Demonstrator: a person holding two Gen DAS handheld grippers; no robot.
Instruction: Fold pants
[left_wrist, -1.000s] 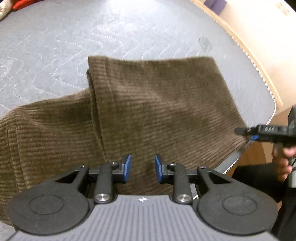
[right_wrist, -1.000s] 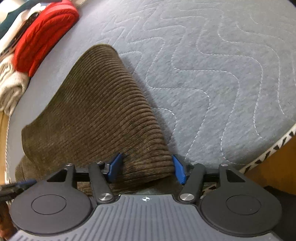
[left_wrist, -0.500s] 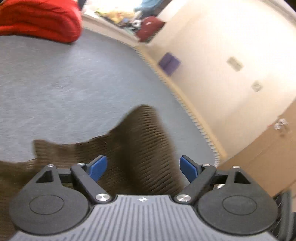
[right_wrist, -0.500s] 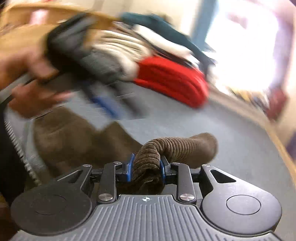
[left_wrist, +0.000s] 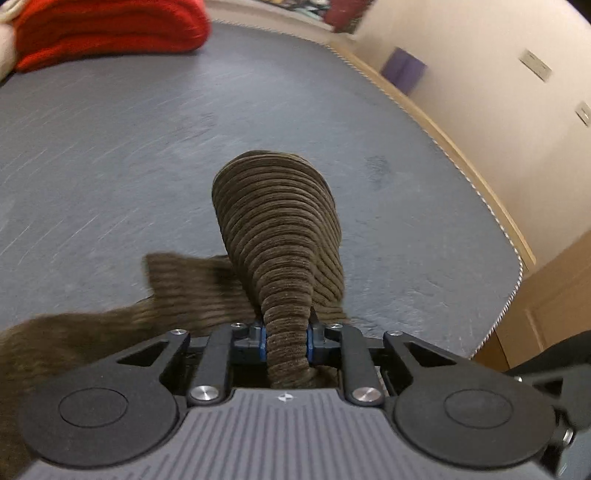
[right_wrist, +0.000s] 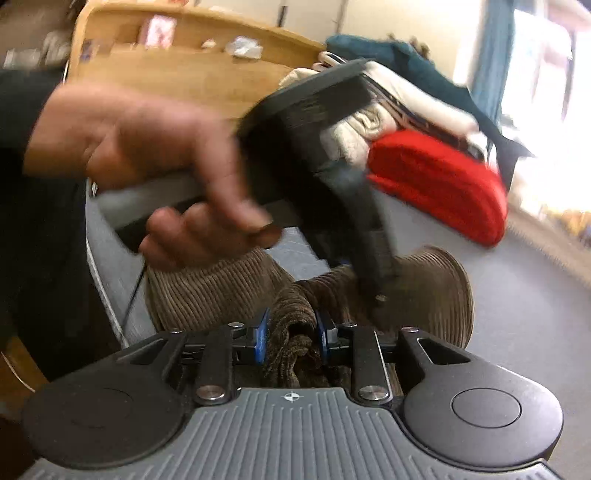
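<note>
Both claws clamped on the pants, fold in progress

Left wrist view: your left gripper pinches a bunched ridge of the brown corduroy pants; their length runs toward 12 o'clock over the grey mattress.
Right wrist view: your right gripper grips another bunch, with the left hand close at 11 o'clock.

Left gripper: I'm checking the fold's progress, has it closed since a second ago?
Yes. The left gripper closed on the corduroy pants over the mattress.
</note>
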